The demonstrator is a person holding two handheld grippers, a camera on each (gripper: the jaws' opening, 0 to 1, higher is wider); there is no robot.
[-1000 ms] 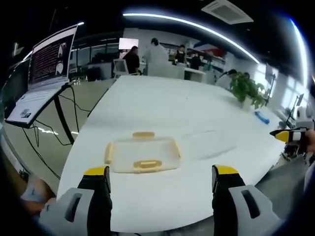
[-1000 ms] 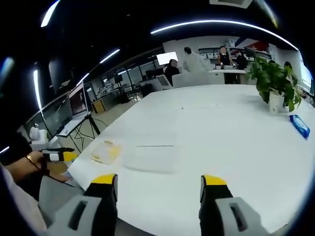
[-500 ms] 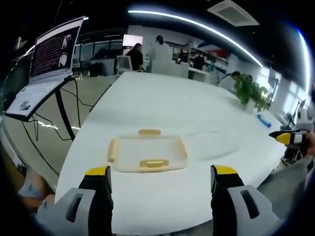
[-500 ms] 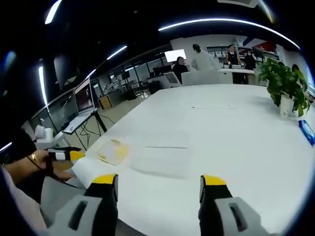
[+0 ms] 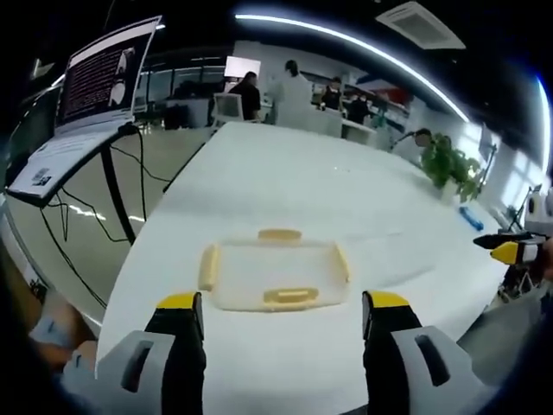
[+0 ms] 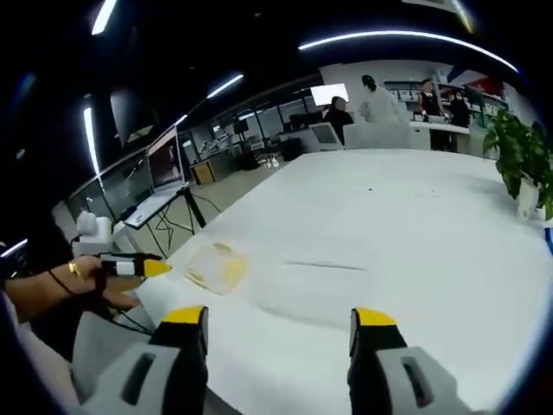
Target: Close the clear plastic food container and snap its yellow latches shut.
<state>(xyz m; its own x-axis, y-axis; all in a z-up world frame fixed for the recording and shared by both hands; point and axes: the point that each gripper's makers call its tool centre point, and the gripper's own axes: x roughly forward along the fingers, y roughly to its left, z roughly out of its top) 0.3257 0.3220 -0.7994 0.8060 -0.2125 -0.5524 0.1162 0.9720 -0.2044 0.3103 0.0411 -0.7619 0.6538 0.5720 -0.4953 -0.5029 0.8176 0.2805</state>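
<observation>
- The clear plastic food container [image 5: 275, 275] is lying on the white bench [image 5: 294, 186], just ahead of the left tongs [image 5: 281, 313] and centred between their 2 jaws, not touching either.
- In the right gripper view the container [image 6: 216, 265] is sitting near the bench's [image 6: 415, 225] left edge, ahead and to the left of the right tongs [image 6: 278, 320], well apart from them.
- 1 container is showing, with 4 yellow latches: near latch [image 5: 290, 296], far latch [image 5: 279, 234], left latch [image 5: 208, 266] and right latch [image 5: 342, 263].
- The lid is lying flat over the base; whether the latches are snapped down I cannot tell.
- The left tongs are standing wide, holding nothing and touching nothing.
- The right tongs are also standing wide, jaws apart over the near bench edge, gripping nothing.
- The right tongs [image 5: 510, 251] are appearing at the right edge of the left gripper view, beyond the bench corner.
- The left tongs [image 6: 138, 266] are showing in a hand [image 6: 86, 281] at the left of the right gripper view, just beside the container.
- 1 laptop [image 5: 82, 112] is standing on a stand left of the bench, and 1 potted plant [image 5: 449, 164] is sitting on the far right side.
</observation>
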